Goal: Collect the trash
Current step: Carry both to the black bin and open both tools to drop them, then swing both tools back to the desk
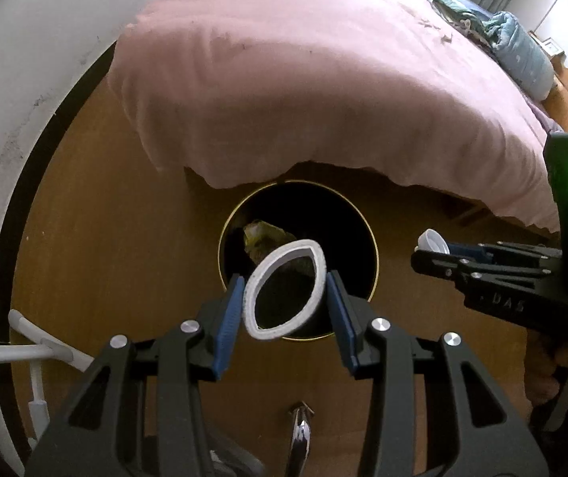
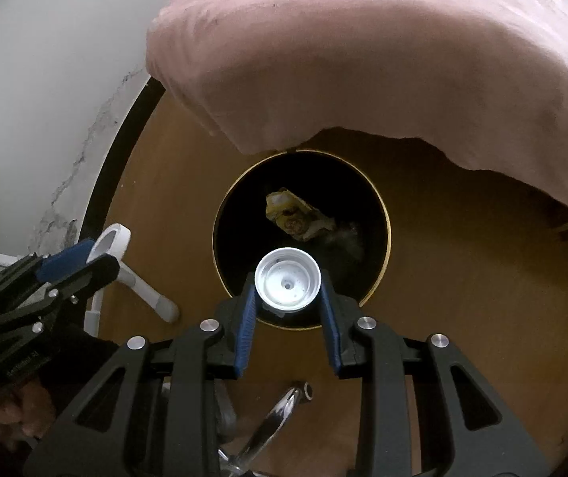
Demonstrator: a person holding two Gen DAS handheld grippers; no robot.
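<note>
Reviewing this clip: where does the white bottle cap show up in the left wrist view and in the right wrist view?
Left wrist view: the white bottle cap sits at the right edge, at the tips of the right hand-held gripper, beside the bin.
Right wrist view: the cap is at centre, clamped between the blue pads, over the bin's near rim.
Shared landmark: the round black bin with a gold rim, a yellow wrapper inside.
</note>
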